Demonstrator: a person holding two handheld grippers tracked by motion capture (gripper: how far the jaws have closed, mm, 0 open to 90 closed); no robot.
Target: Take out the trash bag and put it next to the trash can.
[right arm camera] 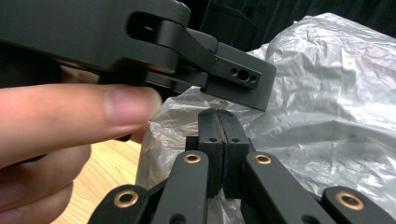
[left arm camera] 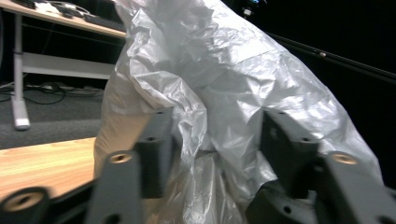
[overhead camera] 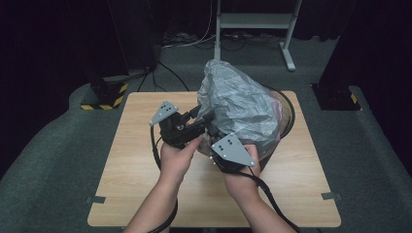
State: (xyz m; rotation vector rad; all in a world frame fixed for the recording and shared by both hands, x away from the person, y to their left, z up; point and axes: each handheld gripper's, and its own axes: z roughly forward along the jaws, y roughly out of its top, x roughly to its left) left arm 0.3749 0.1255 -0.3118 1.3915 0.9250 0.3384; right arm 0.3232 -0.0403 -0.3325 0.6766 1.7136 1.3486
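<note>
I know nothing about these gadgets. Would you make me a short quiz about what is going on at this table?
1. True or false: the right gripper has its fingers pressed together.
2. What crinkly thing lies between the open fingers of the left gripper?
3. Multiple choice: the table top is A) glass B) light wood C) bare metal.

Key
1. True; whether any film is pinched between the pads cannot be told.
2. The grey plastic bag; a fold of it sits between the fingers, and the pads do not press on it.
3. B.
</note>
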